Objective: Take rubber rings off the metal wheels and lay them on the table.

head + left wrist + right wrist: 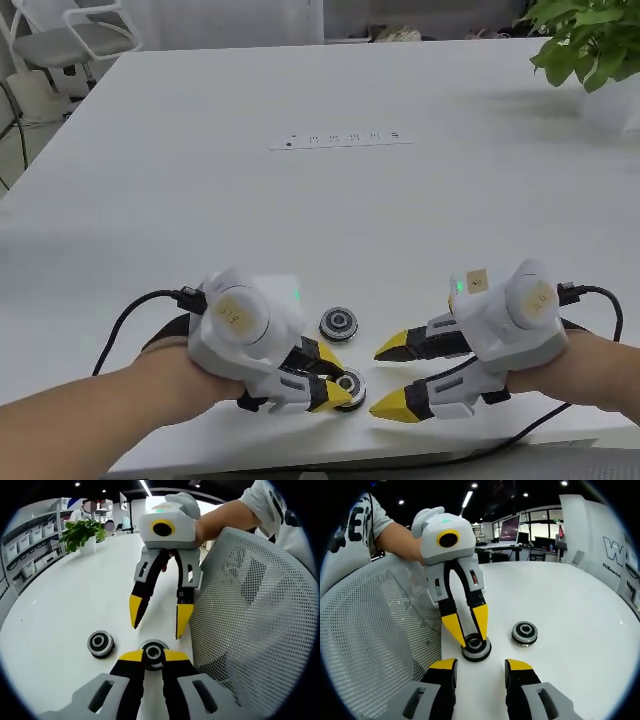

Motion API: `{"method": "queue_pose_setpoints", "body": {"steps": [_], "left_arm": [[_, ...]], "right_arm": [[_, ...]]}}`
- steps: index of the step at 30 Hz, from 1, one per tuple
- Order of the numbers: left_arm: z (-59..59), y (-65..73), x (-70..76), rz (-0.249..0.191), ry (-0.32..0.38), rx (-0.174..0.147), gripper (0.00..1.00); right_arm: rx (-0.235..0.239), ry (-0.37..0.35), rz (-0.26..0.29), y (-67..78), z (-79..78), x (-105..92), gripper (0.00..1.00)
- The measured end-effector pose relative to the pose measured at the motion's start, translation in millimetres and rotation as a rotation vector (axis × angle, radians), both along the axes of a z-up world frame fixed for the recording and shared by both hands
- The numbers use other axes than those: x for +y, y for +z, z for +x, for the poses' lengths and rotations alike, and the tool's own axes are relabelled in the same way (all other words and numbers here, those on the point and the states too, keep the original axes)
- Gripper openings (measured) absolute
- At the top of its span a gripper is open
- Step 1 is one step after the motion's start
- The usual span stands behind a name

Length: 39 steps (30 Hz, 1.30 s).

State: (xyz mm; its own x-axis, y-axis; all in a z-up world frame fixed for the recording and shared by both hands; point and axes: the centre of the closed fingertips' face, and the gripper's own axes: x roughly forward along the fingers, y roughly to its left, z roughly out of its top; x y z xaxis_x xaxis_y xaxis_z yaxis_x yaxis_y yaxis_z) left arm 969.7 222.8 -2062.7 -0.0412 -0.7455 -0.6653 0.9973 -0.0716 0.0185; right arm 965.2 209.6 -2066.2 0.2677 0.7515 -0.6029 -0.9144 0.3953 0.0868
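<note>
Two metal wheels with black rubber rings lie near the table's front edge. My left gripper (338, 390) is shut on the nearer wheel (350, 382); in the left gripper view its yellow tips (153, 656) clasp that wheel (152, 650) from both sides. The second wheel (339, 323) lies free just beyond it, and appears as wheel (101, 644) and wheel (525, 632). My right gripper (385, 378) stands open a little right of the held wheel, pointing at it. In the right gripper view its jaws (481, 665) gape just short of the held wheel (476, 649).
A white power strip (340, 139) lies mid-table and a potted plant (590, 45) stands at the far right corner. A grey mesh chair back (250, 610) is close behind the table's front edge. The white table (300, 220) stretches away beyond the wheels.
</note>
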Motion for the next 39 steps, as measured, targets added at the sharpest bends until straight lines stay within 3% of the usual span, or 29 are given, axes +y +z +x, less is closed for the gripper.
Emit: {"method": "queue_pose_setpoints", "body": {"steps": [2, 14, 21, 27, 30, 39], "left_arm": [[-1.8, -0.7, 6.5, 0.005, -0.017, -0.017, 0.07], [0.6, -1.3, 0.0, -0.01, 0.018, -0.015, 0.07], [1.9, -1.3, -1.7, -0.017, 0.03, -0.013, 0.07], [1.5, -1.1, -2.9, -0.024, 0.027, -0.011, 0.07], [1.4, -0.8, -3.8, -0.026, 0.028, -0.012, 0.07], [1.4, -0.6, -3.3, -0.03, 0.028, -0.016, 0.07]], "right_arm": [[-0.006, 0.005, -0.003, 3.0, 1.1, 1.1, 0.35], [-0.027, 0.051, -0.034, 11.6, 7.9, 11.6, 0.35], [-0.018, 0.082, -0.079, -2.4, 3.5, 15.7, 0.34], [-0.007, 0.084, -0.084, -9.3, -2.9, 17.9, 0.33], [-0.021, 0.085, -0.112, -15.0, -2.1, 14.7, 0.32], [0.01, 0.029, -0.052, -14.0, 1.8, 19.0, 0.31]]}}
